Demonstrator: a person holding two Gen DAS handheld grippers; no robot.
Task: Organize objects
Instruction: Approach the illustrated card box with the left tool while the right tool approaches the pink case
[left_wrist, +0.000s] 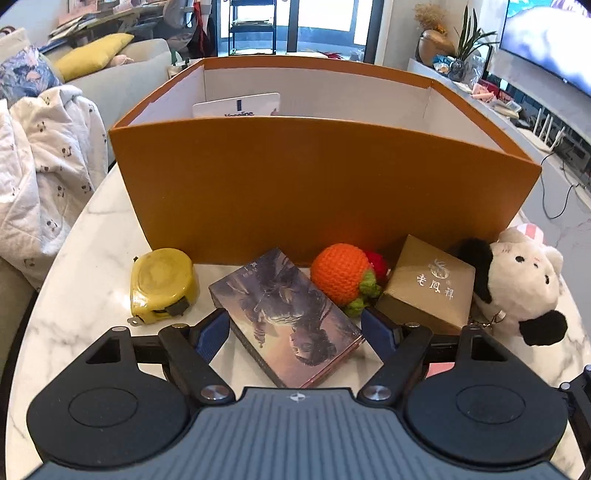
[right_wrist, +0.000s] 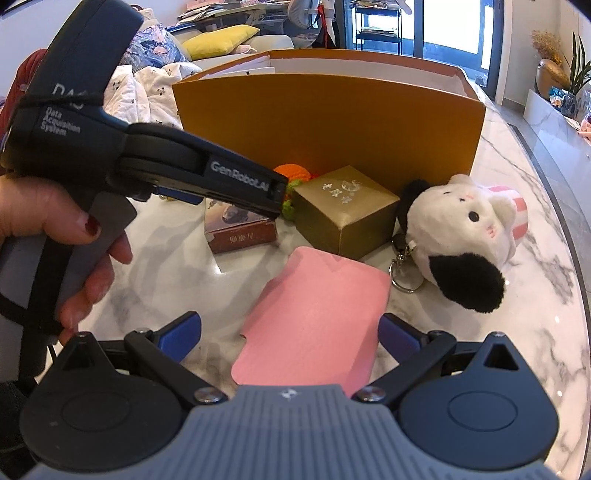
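Your left gripper (left_wrist: 295, 328) is spread wide with the card box (left_wrist: 286, 317) lying between its fingers, neither pad touching it as far as the left view shows. The box's long axis runs on a slant, from far-left to near-right, so it is not square to your jaws; a small twist of the wrist would likely seat the pads on its long sides. The left hand (right_wrist: 48, 236) is clearly the nearer one for this box.

Your right gripper (right_wrist: 290, 332) is also spread open, empty, with the pink case (right_wrist: 317, 317) flat between its fingers, long axis roughly straight ahead and leaning a little right.

The orange bin (left_wrist: 325, 192) stands just behind the row of things, open at the top, with a white item already inside at the back. Along its front wall sit the tape measure (left_wrist: 162, 282), the knitted orange (left_wrist: 340, 273), the gold box (left_wrist: 428, 286) and the plush (left_wrist: 517, 280), close together, the knitted orange just beside the card box's far end.

All this rests on a marble table (left_wrist: 74, 266), glossy and probably slick. A sofa with a blanket is to the left, a TV and cabinet to the right.
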